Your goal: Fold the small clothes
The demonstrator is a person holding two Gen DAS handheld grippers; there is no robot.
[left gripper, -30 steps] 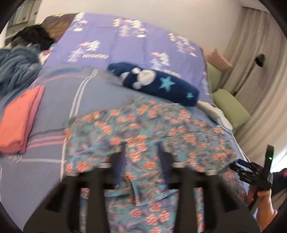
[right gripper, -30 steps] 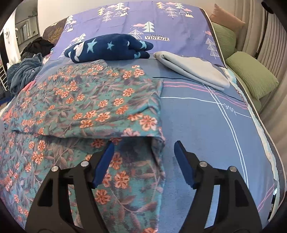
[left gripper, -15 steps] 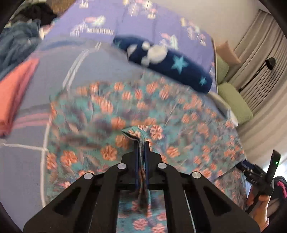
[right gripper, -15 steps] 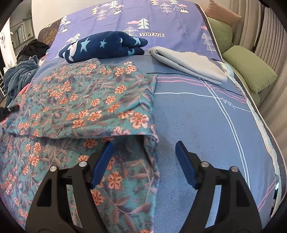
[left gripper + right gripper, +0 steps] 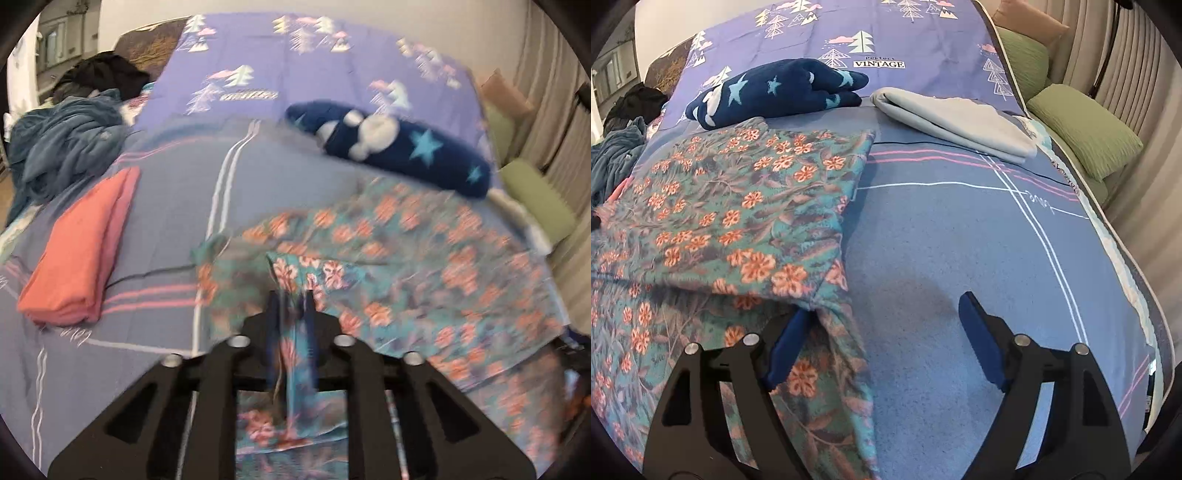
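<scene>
A teal garment with orange flowers [image 5: 424, 266] lies spread on the bed, partly folded over itself; it also shows in the right wrist view [image 5: 738, 221]. My left gripper [image 5: 291, 306] is shut on a bunched edge of the floral garment and holds it lifted above the rest. My right gripper [image 5: 886, 325] is open, low over the bed at the garment's right edge. Its left finger [image 5: 786, 343] touches the fold and its right finger [image 5: 982, 343] is over bare bedsheet.
A folded coral garment [image 5: 77, 243] lies at the left. A navy star-patterned fleece [image 5: 775, 92] and a folded pale blue cloth [image 5: 960, 118] lie further back. A crumpled blue blanket [image 5: 62, 147] is at far left. Green cushions [image 5: 1082, 125] line the right side.
My left gripper closed on the floral garment's edge, lifted it and moved left. My right gripper stayed open and shifted slightly right along the garment's edge.
</scene>
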